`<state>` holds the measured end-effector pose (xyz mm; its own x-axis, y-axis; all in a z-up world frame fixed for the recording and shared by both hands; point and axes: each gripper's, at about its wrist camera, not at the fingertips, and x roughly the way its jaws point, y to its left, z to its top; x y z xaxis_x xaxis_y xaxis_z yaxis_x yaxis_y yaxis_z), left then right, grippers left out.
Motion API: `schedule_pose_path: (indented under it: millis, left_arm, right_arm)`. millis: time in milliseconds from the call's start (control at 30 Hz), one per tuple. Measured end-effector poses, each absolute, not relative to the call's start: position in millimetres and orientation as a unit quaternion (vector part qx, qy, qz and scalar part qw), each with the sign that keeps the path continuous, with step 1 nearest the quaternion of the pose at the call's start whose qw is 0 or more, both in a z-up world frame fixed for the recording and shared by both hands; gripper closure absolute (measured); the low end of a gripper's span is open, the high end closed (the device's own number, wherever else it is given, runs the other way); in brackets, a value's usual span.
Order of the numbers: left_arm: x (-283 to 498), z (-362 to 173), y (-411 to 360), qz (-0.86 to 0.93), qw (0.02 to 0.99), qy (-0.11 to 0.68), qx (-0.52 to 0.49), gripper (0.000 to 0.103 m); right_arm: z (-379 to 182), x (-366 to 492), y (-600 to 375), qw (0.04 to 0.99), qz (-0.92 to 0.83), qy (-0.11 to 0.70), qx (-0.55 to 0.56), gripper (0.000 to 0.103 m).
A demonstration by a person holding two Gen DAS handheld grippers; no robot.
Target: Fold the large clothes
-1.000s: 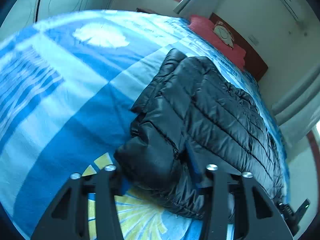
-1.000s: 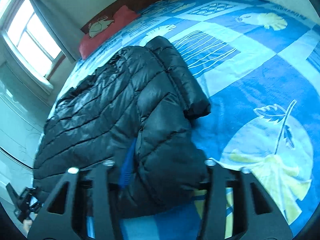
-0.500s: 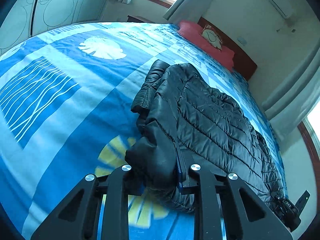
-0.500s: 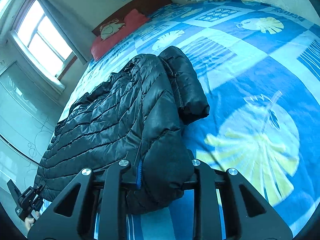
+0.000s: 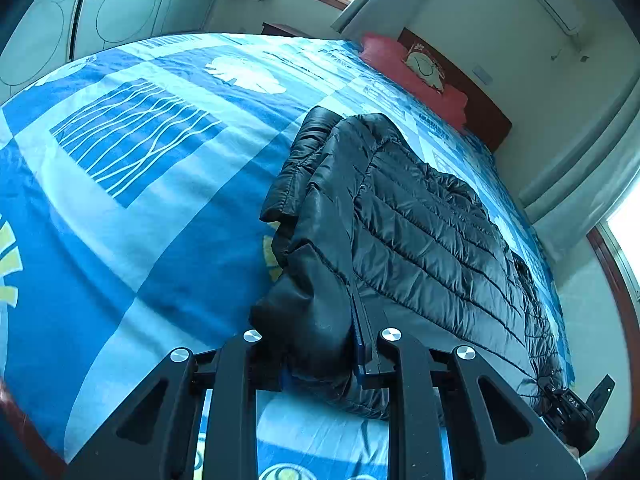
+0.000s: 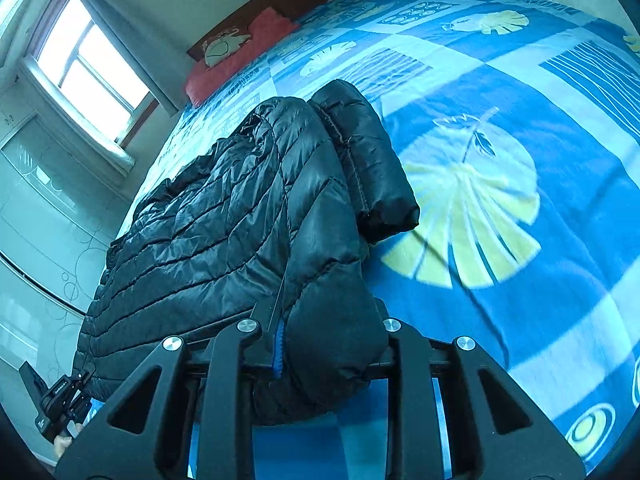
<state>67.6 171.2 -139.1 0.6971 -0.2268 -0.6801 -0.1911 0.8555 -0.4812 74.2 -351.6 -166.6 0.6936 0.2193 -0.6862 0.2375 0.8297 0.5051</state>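
Note:
A black quilted puffer jacket (image 5: 420,232) lies on the blue patterned bed cover (image 5: 140,184), with a sleeve folded over its body. My left gripper (image 5: 320,352) is shut on one near corner of the jacket's edge and lifts it. In the right wrist view the same jacket (image 6: 208,232) stretches away to the left. My right gripper (image 6: 324,344) is shut on the other near corner, which bunches between the fingers. Each gripper shows small at the edge of the other's view: the right one (image 5: 576,408) and the left one (image 6: 60,400).
A red pillow (image 5: 412,76) and a dark wooden headboard (image 5: 480,104) are at the far end of the bed. A window (image 6: 88,68) with curtains and a wardrobe with circle patterns (image 5: 120,4) stand beside the bed.
Both grippers have closed tighter on the jacket's near edge and lifted it. The views have risen and pulled back, and the gripped corners now hang bunched between the fingers.

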Motion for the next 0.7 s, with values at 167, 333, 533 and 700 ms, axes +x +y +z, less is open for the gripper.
schedule_pose_path:
  millis: [167,333,533,700]
  left_arm:
    - [72.7,-146.2,178.8,-0.014,0.873,0.401,-0.277,0.070]
    - [69.7,-144.0,186.8,-0.009,0.869,0.416,-0.268,0.044]
    - [51.6,-139.2,205.6,0.004,0.876,0.418,-0.242,0.032]
    - [40.2,-126.4,222.7,0.026,0.883,0.418,-0.213,0.031]
  right_arm:
    - [-170.9,73.6,-357.5,0.866,-0.013,0.396,0.306,0.067]
    - [-165.5,59.1,-359.1,0.871,-0.032,0.398,0.287,0.049]
    - [-156.5,30.5,-357.0,0.873,-0.048,0.412,0.258,0.045]
    - [-142.9,12.5,-345.2,0.878,-0.071,0.428,0.204,0.045]
